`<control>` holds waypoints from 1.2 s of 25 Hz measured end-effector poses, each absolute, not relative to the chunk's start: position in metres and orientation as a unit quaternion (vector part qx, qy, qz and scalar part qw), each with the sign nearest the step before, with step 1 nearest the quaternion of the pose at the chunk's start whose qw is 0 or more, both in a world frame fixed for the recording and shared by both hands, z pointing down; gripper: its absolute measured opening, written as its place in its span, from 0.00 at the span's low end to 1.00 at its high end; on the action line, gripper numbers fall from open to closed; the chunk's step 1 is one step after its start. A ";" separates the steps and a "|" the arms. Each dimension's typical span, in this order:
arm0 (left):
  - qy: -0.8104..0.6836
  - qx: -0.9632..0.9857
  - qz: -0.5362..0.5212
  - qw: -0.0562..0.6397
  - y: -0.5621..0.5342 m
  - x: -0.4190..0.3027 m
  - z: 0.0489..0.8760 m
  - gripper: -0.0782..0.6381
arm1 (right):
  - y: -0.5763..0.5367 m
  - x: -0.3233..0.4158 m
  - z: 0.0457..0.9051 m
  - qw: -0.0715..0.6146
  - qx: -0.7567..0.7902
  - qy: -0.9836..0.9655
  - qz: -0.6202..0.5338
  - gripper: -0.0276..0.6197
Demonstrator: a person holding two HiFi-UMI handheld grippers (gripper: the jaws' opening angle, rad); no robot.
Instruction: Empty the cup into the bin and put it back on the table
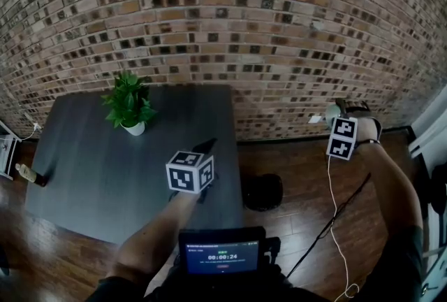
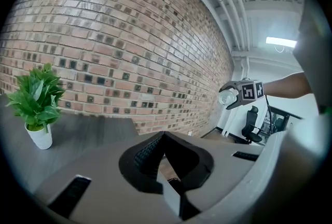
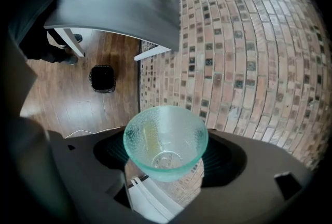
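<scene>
A clear greenish glass cup sits between the jaws of my right gripper, which is shut on it. A pale yellowish piece shows against its inner wall. In the head view that right gripper is raised at the right, near the brick wall, with the cup at its tip. The cup also shows far off in the left gripper view. A black bin stands on the wood floor beside the dark table, left of and below the cup. My left gripper hovers over the table's right edge, shut and empty.
A potted green plant stands at the back of the table. A screen sits at chest level. A white cable runs across the floor. A small object lies at the table's left. The brick wall is close behind.
</scene>
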State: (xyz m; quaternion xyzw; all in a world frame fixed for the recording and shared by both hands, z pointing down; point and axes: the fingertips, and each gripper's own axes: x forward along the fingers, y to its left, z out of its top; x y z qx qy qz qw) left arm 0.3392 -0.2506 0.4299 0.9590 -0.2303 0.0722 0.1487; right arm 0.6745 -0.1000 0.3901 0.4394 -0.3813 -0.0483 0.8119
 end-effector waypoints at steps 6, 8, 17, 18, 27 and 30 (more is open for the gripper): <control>-0.230 0.959 0.075 0.146 -0.251 0.341 0.433 0.10 | -0.099 0.679 0.388 0.825 0.425 -0.367 -0.058 0.65; -0.230 0.959 0.076 0.147 -0.251 0.341 0.433 0.10 | -0.101 0.680 0.386 0.831 0.419 -0.361 -0.064 0.65; -0.228 0.960 0.073 0.148 -0.248 0.345 0.432 0.10 | -0.106 0.680 0.378 0.842 0.405 -0.347 -0.077 0.65; -0.229 0.959 0.073 0.149 -0.249 0.345 0.432 0.10 | -0.107 0.680 0.378 0.844 0.403 -0.346 -0.079 0.65; -0.232 0.958 0.074 0.150 -0.249 0.342 0.433 0.10 | -0.113 0.681 0.374 0.861 0.380 -0.318 -0.116 0.65; -0.231 0.959 0.074 0.150 -0.249 0.343 0.433 0.10 | -0.115 0.679 0.373 0.863 0.377 -0.313 -0.124 0.65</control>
